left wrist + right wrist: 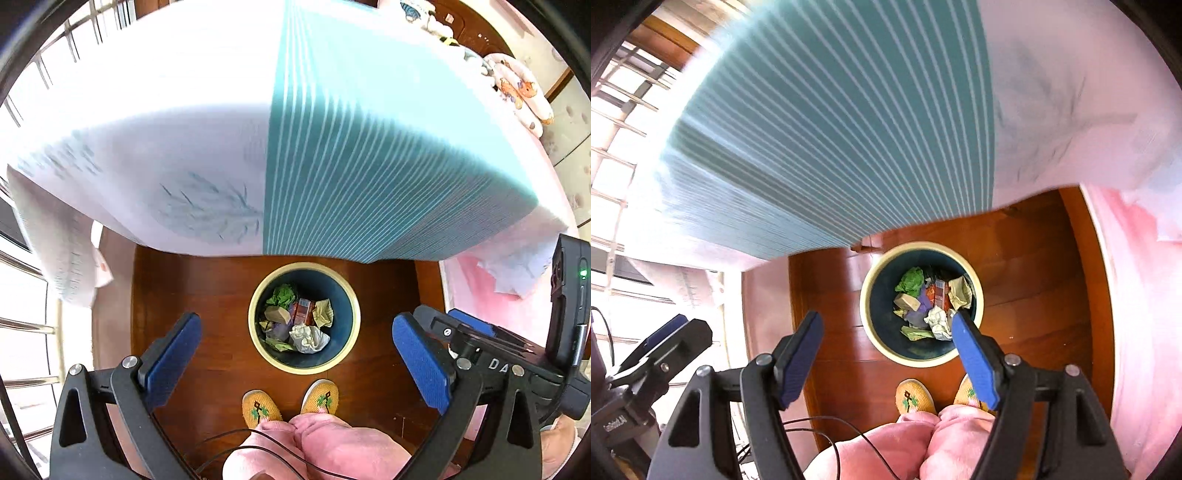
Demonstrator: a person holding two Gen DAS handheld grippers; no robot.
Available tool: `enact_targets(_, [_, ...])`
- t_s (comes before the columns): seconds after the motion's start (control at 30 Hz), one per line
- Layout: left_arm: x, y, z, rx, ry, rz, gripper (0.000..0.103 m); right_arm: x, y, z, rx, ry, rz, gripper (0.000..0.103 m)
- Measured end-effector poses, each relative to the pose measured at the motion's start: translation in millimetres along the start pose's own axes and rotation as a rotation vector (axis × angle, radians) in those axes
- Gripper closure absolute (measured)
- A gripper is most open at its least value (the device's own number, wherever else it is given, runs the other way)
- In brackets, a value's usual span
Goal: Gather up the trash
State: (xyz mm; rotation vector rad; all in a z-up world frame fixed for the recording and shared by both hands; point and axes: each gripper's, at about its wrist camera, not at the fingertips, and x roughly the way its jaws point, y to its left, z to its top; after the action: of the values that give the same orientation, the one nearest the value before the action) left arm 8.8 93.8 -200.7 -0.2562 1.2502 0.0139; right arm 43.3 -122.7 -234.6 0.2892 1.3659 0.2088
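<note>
The round blue, cream-rimmed bin (347,291) holds crumpled, colourful trash (308,336).

Glossy wood floor (207,280), crumpled paper trash (308,336).

The right gripper (886,354) hangs over the wooden floor (1034,295) with its jaws spread wide and nothing between them. Below stands a round wastebasket (871,332), cream-rimmed and dark blue inside, holding crumpled paper (938,323), a green wad (910,280) and a reddish carton (940,291). Two yellow embroidered slippers (914,397) stand just beside its near rim. A teal-striped bedspread (849,129) overhangs its far side.
</note>
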Motion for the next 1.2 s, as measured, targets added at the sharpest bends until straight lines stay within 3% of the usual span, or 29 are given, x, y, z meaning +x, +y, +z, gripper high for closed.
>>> enact_targets(0.33, [-109,-15,35,0.048,-0.078,0.085,0.001,-113,55,22,-0.091,-0.107,-0.002,0.03])
enact_targets(0.63, [-195,-24,65,0.029,-0.188,0.12,0.001,-206,90,39,-0.118,-0.212,-0.017,0.03])
enact_targets(0.9, [-228,-38,68,0.032,-0.241,0.142,0.001,-254,105,39,-0.149,-0.308,-0.041,0.03])
enact_targets(1.2, [-236,-50,69,0.051,-0.274,0.164,0.001,-261,106,38,-0.164,-0.322,-0.061,0.03])
